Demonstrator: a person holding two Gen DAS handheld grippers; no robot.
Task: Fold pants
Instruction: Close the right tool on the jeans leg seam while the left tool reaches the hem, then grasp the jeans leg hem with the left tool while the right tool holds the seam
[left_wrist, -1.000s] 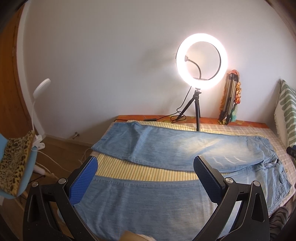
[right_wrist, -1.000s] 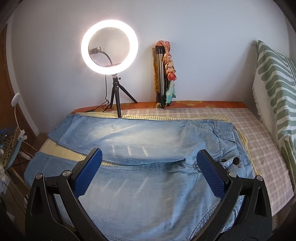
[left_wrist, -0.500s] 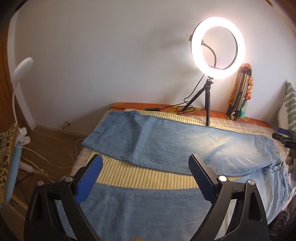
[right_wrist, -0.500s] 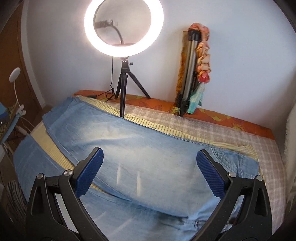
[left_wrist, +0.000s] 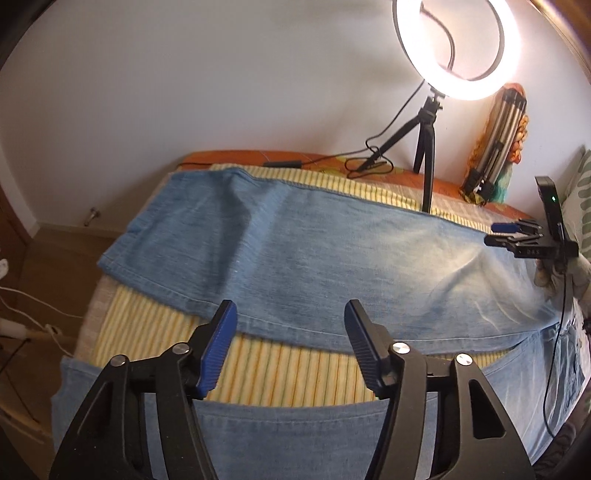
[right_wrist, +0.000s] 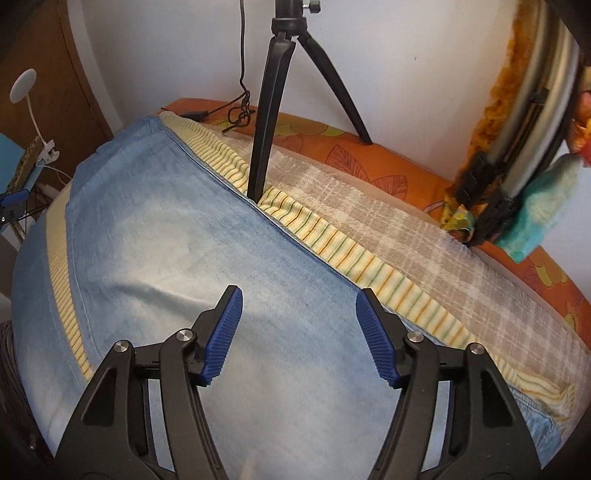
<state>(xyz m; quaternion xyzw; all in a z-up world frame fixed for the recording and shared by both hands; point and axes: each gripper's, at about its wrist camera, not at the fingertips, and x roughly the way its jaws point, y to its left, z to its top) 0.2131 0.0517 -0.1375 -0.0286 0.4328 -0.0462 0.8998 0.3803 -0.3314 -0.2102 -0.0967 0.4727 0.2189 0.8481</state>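
the light blue denim pants (left_wrist: 295, 251) are lying flat on the yellow striped cloth (left_wrist: 295, 373) covering the bed, legs spread apart so a strip of the stripes shows between them. compared with a second ago both cameras sit much lower and closer to the fabric, and the glowing ring light on its black tripod (left_wrist: 428, 147) has slid up toward the top of the left view and mostly out of the right one.

the left gripper (left_wrist: 288, 347) hangs over the gap between the legs, near the lower edge of the far leg. its jaws have just been closing in, but there's nothing between the blue pads, so it's still parted. same story with the right gripper (right_wrist: 297, 332): it's over the far leg's upper part, near the far hem edge, jaws narrower than before and empty. you can also see it at the right edge of the left view now, which wasn't the case a second ago.
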